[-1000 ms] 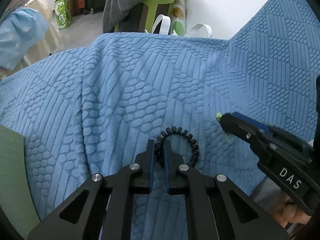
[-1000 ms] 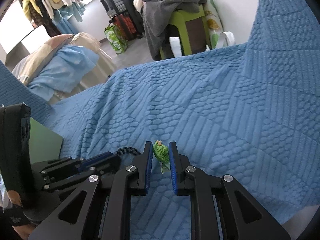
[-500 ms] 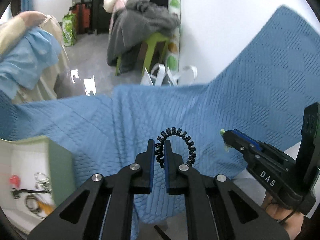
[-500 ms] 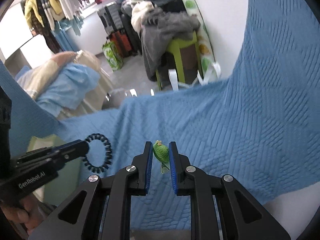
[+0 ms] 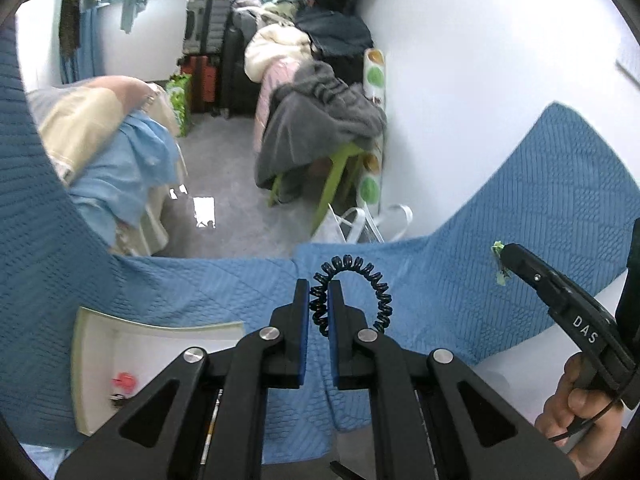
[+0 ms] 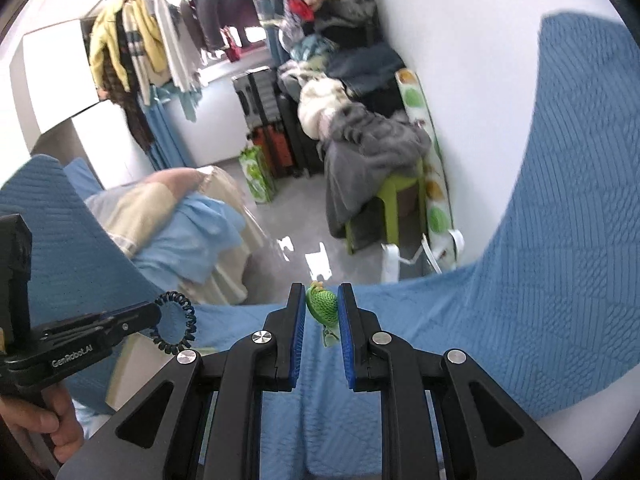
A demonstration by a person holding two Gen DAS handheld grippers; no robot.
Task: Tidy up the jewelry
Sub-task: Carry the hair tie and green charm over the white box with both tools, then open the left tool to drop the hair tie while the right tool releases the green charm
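Observation:
My left gripper (image 5: 319, 292) is shut on a black spiral hair tie (image 5: 362, 276) and holds it in the air above the blue cloth (image 5: 500, 304). The tie also shows in the right wrist view (image 6: 176, 326), at the left gripper's tip (image 6: 154, 318). My right gripper (image 6: 322, 300) is shut on a small green crocheted ornament (image 6: 323, 307) with a clip hanging below it. In the left wrist view the right gripper (image 5: 505, 254) sits at the right with the ornament (image 5: 498, 260) at its tip.
A pale green box with a white inside (image 5: 120, 344) lies on the cloth at lower left and holds a red item (image 5: 124, 381). Beyond the cloth's edge are a green stool with grey clothes (image 6: 396, 192), suitcases (image 6: 264, 120), a clothes rack and a white wall.
Both grippers have risen from the cloth, each carrying its item. The views now tilt up to the room, and the box has come into view at lower left.

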